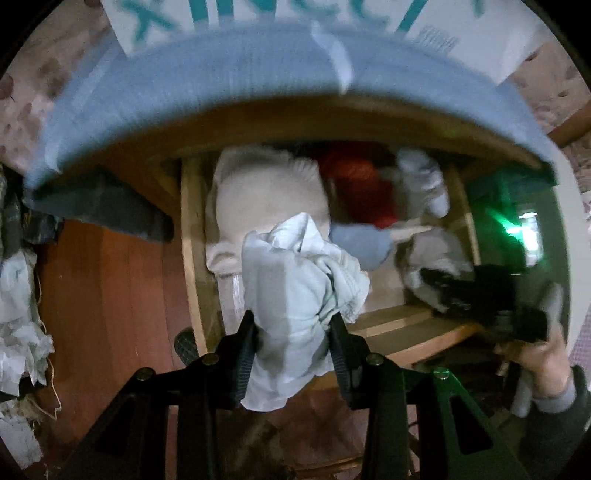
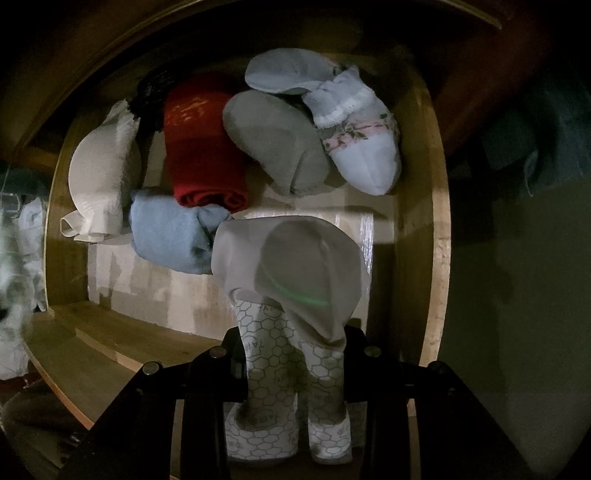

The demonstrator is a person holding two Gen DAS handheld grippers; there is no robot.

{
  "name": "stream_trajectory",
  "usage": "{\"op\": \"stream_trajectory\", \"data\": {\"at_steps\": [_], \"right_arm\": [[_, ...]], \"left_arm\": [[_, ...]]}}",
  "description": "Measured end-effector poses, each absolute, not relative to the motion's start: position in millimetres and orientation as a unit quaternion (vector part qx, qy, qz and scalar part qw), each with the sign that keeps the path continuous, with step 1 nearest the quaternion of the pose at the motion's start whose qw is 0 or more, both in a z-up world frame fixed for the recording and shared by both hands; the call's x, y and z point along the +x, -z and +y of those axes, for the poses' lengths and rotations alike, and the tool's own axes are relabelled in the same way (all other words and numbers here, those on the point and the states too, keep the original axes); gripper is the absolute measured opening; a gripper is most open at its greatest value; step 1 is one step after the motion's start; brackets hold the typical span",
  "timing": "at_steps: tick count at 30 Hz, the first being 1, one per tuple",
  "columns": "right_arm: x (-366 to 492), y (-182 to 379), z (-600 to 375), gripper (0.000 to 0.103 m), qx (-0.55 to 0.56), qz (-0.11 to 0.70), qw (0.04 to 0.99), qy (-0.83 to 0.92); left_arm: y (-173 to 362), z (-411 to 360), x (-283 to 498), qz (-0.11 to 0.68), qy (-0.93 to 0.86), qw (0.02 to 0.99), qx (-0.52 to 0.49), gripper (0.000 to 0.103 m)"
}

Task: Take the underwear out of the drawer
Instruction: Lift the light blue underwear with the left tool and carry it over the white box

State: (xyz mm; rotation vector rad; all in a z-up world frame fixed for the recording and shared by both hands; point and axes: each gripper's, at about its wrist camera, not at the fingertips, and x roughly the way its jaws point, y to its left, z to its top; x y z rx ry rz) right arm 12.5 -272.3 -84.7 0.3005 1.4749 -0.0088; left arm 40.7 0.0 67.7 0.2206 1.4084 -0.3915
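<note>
My left gripper (image 1: 293, 325) is shut on a pale blue-white piece of underwear (image 1: 295, 295) and holds it above the front of the open wooden drawer (image 1: 192, 236). My right gripper (image 2: 290, 343) is shut on grey underwear with a white honeycomb-print band (image 2: 291, 273), held over the drawer's front right (image 2: 436, 236). In the left wrist view the right gripper (image 1: 491, 302) shows as a dark shape at the drawer's right. Rolled items lie in the drawer: cream (image 2: 103, 177), red (image 2: 203, 155), blue (image 2: 166, 236), grey (image 2: 273, 144), floral-trimmed (image 2: 362, 147).
A blue-covered surface (image 1: 258, 74) overhangs the drawer, with a white printed box (image 1: 295, 14) on it. Reddish wooden floor (image 1: 103, 314) lies left of the drawer, with crumpled white cloth (image 1: 22, 332) at the far left. A green light (image 1: 517, 225) glows at the right.
</note>
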Motion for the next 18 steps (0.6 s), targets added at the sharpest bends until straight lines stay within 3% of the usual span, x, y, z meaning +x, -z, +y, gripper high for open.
{"op": "stream_trajectory", "data": {"at_steps": [8,18], "right_arm": [[11,83,-270,0.031,0.135,0.67,0.73,0.004],[13,83,-264,0.031,0.129,0.672,0.73,0.005]], "left_arm": [[-129,-7,23,0.577,0.218,0.782,0.089,0.038],[-257,1,30,0.463,0.248,0.849,0.052,0.038]]}}
